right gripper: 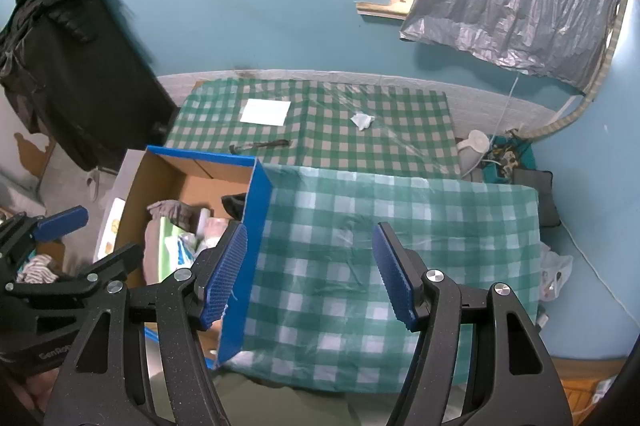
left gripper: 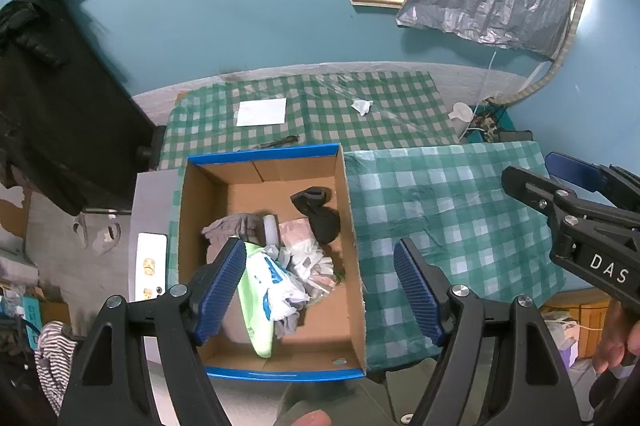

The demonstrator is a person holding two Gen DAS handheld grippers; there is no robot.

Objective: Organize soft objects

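Both hand-held grippers hang empty with jaws apart, the left hand-held gripper over the cardboard box holding the soft objects, the right hand-held gripper over the checked cloth beside it.

Two steep downward views, shared box

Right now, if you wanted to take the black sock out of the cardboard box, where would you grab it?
Probably the bunched, thicker lower part of the black sock, coming straight down from above. It lies flat on the floor of the cardboard box, close to the right wall, so a sideways approach is blocked. The open left gripper hangs above the box.
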